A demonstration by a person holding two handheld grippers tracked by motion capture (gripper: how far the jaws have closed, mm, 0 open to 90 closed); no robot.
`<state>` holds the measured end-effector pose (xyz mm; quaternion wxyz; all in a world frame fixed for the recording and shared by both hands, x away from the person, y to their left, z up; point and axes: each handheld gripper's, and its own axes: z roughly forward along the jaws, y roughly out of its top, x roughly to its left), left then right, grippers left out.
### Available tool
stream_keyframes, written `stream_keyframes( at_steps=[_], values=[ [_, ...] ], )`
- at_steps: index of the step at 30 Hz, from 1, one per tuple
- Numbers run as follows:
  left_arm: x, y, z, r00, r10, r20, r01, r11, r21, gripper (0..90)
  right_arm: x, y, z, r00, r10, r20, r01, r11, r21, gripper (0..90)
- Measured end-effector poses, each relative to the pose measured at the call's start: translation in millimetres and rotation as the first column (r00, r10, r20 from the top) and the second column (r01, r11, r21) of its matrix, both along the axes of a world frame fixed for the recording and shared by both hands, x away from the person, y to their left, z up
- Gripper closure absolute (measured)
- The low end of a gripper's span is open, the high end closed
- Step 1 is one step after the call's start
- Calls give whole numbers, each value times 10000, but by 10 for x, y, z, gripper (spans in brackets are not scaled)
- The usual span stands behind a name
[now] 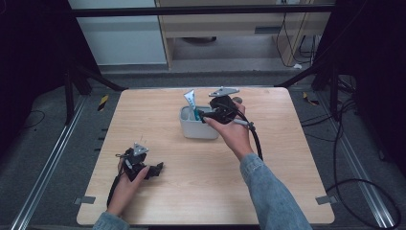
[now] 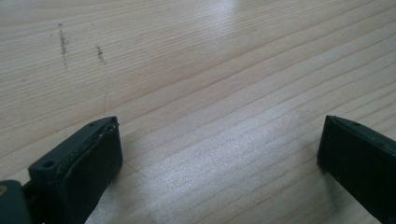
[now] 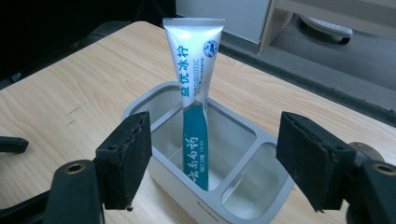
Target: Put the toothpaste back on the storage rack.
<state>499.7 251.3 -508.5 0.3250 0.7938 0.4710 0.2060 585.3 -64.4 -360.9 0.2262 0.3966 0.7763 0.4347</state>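
In the white holder, a toothpaste tube stands upright just beyond the right gripper, whose spread jaws touch nothing.

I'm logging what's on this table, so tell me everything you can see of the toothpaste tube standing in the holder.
The toothpaste tube is soft, glossy plastic, white at its flat crimped top and teal lower down, with printed Chinese characters and the word PROBIOTIC. It stands crimp up, leaning a little, in the larger compartment of the pale grey holder; its lower end is hidden by the front wall. The right hand-held gripper faces it, pads apart, not touching.
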Motion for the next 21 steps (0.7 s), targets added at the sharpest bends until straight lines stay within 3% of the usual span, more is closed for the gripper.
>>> stream_keyframes(
  at_steps=[14,18,21],
  values=[
    [0,-2,-1,10000,18,12,-18,10000,-23,0,-153,-215,75,9999,-13,112,12,10000,67,123],
    [0,-1,0,10000,5,3,-5,10000,-7,0,-228,-284,75,9988,-326,362,333,9993,-194,93],
    [0,-1,0,10000,5,2,-5,10000,-6,0,-263,-359,59,9984,-416,377,421,9990,-134,88]
  ],
)
